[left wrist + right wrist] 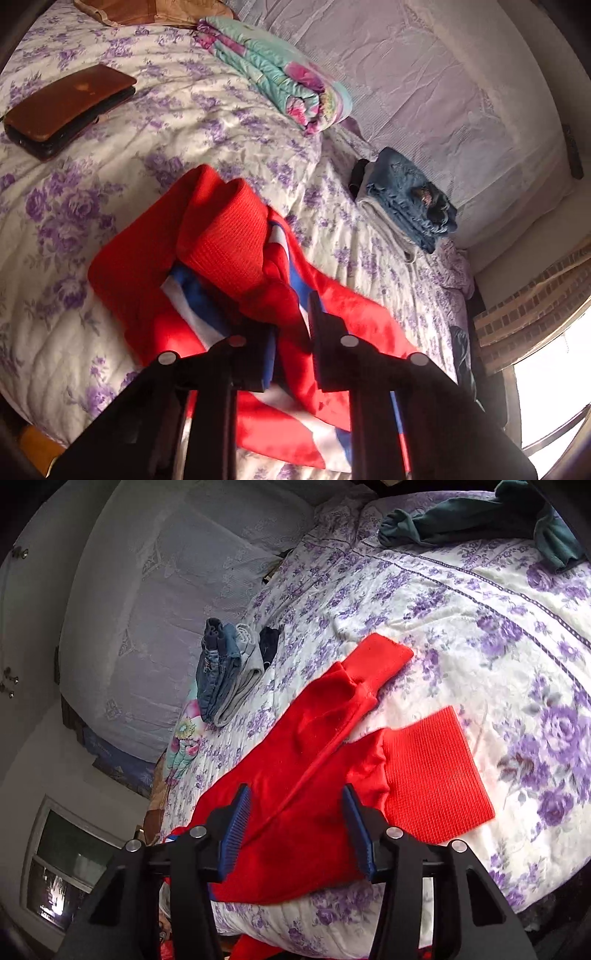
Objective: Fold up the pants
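Red fleece pants (pixel 207 236) with blue and white side stripes, bunched between the pads of the left gripper (pixel 291 332), jaws nearly together and clamped on a ridge of the cloth. Fabric lifted into a hump ahead of those pads, ribbed red cuff (pixel 225 236) folded over on top, stripes showing beneath and trailing toward the camera. Spread over a white quilted bedspread with purple roses (pixel 110 206).

Right gripper (pixel 295 830) hovering with jaws about half apart, blue ribbed pads to either side of a seam fold in the red pants (pixel 295 775); cannot tell whether the pads touch the cloth, and no pinch visible. Both legs flat on the bedspread (pixel 480 609) in that view, one ribbed cuff (pixel 436 771) square and smooth just right of the gripper, the other cuff (pixel 384 657) farther off, angled away.

Beyond the pants, a stack of folded blue denim and grey garments (pixel 406 199) near the pale lilac headboard (pixel 424 74). Farther along the bed, a rolled turquoise and pink floral blanket (pixel 273 70) and a flat brown leather case (pixel 66 107) well apart from the pants. In the right wrist view, a dark teal garment (pixel 480 517) crumpled at the far edge of the bed.
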The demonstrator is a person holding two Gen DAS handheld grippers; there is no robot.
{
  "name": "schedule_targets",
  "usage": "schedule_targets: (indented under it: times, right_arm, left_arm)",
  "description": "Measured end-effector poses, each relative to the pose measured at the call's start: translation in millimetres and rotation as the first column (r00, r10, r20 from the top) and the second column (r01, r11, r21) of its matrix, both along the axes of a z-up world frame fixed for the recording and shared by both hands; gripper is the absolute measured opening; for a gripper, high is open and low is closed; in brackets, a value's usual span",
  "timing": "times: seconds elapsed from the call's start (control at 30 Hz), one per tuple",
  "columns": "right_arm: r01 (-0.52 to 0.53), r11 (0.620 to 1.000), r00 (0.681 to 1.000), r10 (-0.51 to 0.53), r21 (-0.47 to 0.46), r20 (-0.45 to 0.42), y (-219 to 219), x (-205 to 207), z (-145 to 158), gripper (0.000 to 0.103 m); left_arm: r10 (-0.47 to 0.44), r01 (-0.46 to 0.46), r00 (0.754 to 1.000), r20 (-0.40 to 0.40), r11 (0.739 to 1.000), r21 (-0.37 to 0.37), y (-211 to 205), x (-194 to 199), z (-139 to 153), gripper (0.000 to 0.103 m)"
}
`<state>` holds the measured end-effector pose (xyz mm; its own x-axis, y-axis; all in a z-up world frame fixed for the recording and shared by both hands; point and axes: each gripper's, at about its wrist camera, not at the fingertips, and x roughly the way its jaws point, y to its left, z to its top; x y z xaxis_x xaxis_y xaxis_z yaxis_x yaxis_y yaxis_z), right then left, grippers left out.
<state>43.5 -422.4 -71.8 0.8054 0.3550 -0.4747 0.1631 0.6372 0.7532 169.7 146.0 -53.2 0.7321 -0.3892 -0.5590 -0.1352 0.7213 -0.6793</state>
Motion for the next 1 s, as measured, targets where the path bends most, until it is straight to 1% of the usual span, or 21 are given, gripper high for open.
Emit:
schedule_targets:
  times: [0.07,0.1,0.17,0.2,0.27,0.37,0.43,0.47,0.53,0.63,0.7,0.77,0.87,0.9,0.93,0.97,1.0]
  right_arm:
    - [0.001,1.0,1.0,-0.001,-0.025,0.001,-2,14,7,0.051]
    - [0.005,1.0,1.0,-0.006,-0.031,-0.016,-4,22,6,0.051]
    - [0.021,1.0,0.995,-0.023,-0.019,-0.096,-8,41,-5,0.05]
    - [0.017,1.0,0.992,-0.018,-0.014,-0.122,-9,48,-13,0.046]
    - [-0.006,0.999,0.985,-0.001,-0.039,-0.173,-6,62,-22,0.042]
    - [-0.035,0.996,0.98,0.019,-0.077,-0.197,-1,79,-24,0.035]
    - [-0.038,0.995,0.98,0.018,-0.096,-0.198,-1,87,-23,0.02]
    - [-0.042,0.994,0.982,0.023,-0.099,-0.187,-2,91,-22,0.003]
    - [-0.046,0.997,0.989,0.035,-0.069,-0.144,-5,91,-17,0.003]
    - [-0.048,0.999,0.998,0.047,-0.021,-0.049,-12,89,5,0.003]
    - [-0.052,0.999,0.998,0.052,0.007,-0.02,-19,99,17,0.003]
    - [-0.053,0.998,0.998,0.053,0.015,-0.018,-26,126,27,0.003]
    - [-0.033,0.999,0.998,0.034,0.021,-0.06,-35,193,33,0.004]
    - [-0.036,0.999,0.995,0.039,0.033,-0.089,-37,222,30,0.007]
    - [-0.042,0.998,0.99,0.048,0.045,-0.13,-41,255,23,0.008]
    - [-0.026,0.998,0.986,0.035,0.058,-0.163,-45,280,14,0.016]
    - [0.015,0.998,0.983,-0.004,0.061,-0.184,-48,294,7,0.04]
  left_arm:
    - [-0.007,0.007,1.0,0.018,1.0,0.001,0,3,8,0.013]
    - [-0.011,0.011,1.0,0.027,1.0,0.003,-1,5,12,0.013]
    - [-0.021,0.02,0.999,0.038,1.0,0.009,-3,9,18,0.013]
    - [-0.026,0.026,0.999,0.045,1.0,0.012,-4,10,22,0.013]
    - [-0.035,0.034,0.998,0.051,0.999,0.01,-4,13,26,0.013]
    - [-0.044,0.046,0.998,0.051,0.998,-0.038,1,20,29,0.013]
    - [-0.053,0.057,0.997,0.048,0.996,-0.076,5,27,31,0.013]
    - [-0.057,0.061,0.997,0.047,0.995,-0.082,7,31,33,0.013]
    - [-0.062,0.066,0.997,0.049,0.994,-0.082,10,37,38,0.013]
    - [-0.064,0.068,0.997,0.053,0.995,-0.077,14,47,48,0.013]
    - [-0.059,0.063,0.997,0.049,0.996,-0.069,14,60,56,0.013]
    - [-0.055,0.058,0.997,0.045,0.997,-0.059,12,82,65,0.013]
    - [-0.017,0.018,1.0,0.018,0.999,-0.032,6,133,75,0.013]
    - [0.007,-0.007,1.0,-0.014,1.0,0.007,0,161,74,0.013]
    - [0.016,-0.015,0.999,-0.044,0.999,0.043,-3,183,71,0.013]
    - [0.028,-0.022,0.996,-0.084,0.998,0.062,-5,206,61,0.015]
    - [0.041,-0.033,0.988,-0.149,0.998,0.051,-4,230,43,0.02]
